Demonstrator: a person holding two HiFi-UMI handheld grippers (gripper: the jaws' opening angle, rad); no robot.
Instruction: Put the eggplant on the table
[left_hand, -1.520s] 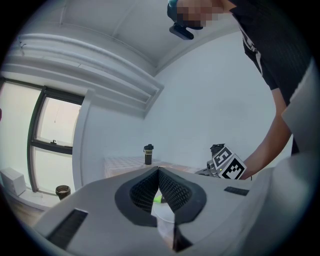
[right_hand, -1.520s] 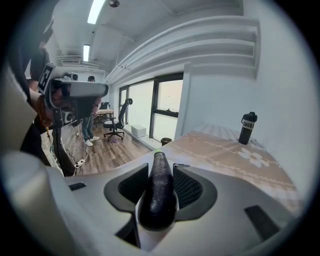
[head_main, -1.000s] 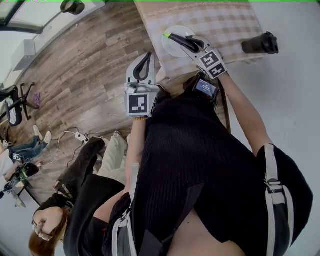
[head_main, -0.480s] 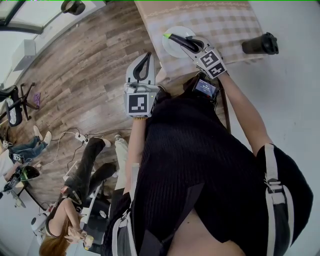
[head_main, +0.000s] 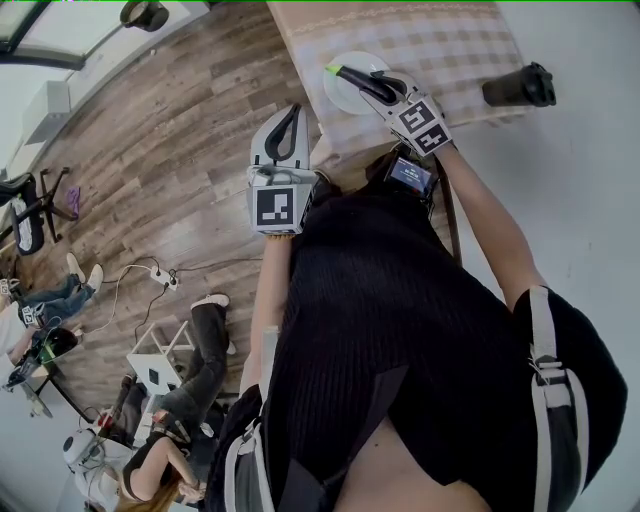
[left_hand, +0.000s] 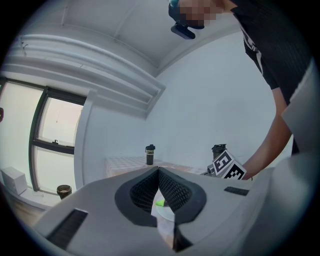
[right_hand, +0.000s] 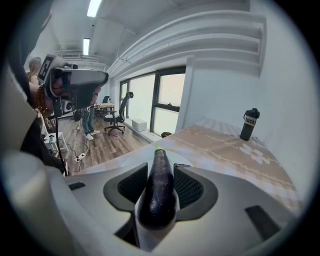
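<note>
**Jaws slacken round the eggplant, which sits on the plate**

The right hand-held gripper has just been opening its jaws. They now stand wide apart with the eggplant between them. In the right gripper view a sliver of white shows down each side of it, so the pads seem to flank it rather than press on it. The eggplant lies on the white plate, near the left edge of the table and toward its near corner.

By my reading the task is not yet done. The eggplant is on the plate, not on the table's checked cloth, and with the jaws slack nothing is carrying it. A firm close around its thick body would be needed before it can be lifted off.

Its long axis runs straight along the jaws. The thick dark end lies deep between them. The green stem end points away from the gripper, toward the table's left edge and the wooden floor beyond.

The left hand-held gripper hangs off that left edge, its jaws closed together on nothing.
</note>
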